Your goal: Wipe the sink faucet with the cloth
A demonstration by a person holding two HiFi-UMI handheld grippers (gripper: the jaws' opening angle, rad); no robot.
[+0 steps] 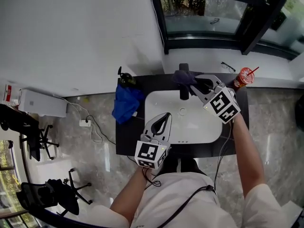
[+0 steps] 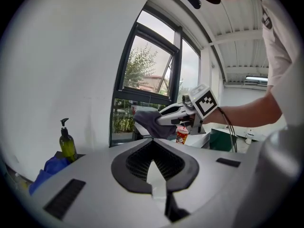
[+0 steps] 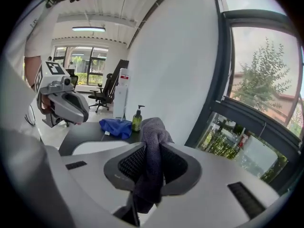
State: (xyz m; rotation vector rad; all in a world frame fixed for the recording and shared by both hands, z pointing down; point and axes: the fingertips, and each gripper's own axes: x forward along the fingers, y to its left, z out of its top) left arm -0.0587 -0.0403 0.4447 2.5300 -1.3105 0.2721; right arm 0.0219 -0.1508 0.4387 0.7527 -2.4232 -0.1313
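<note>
A black faucet [image 1: 184,94] stands at the back of the white sink [image 1: 199,127]. A dark grey cloth [image 1: 183,76] lies over the faucet's top, and my right gripper [image 1: 197,85] is shut on it. In the right gripper view the cloth [image 3: 153,132] hangs bunched between the jaws of that gripper [image 3: 151,148]. My left gripper [image 1: 166,115] hovers over the basin's left side, shut and holding nothing. The left gripper view looks past its own shut jaws [image 2: 153,144] at the cloth [image 2: 149,120] and the right gripper [image 2: 178,114].
On the black counter [image 1: 126,137], left of the sink, lie a blue cloth [image 1: 127,102] and a green soap bottle [image 1: 124,77]. A red cup with a straw [image 1: 243,77] and glasses [image 1: 228,66] sit at the back right. A window frame [image 1: 209,42] rises behind.
</note>
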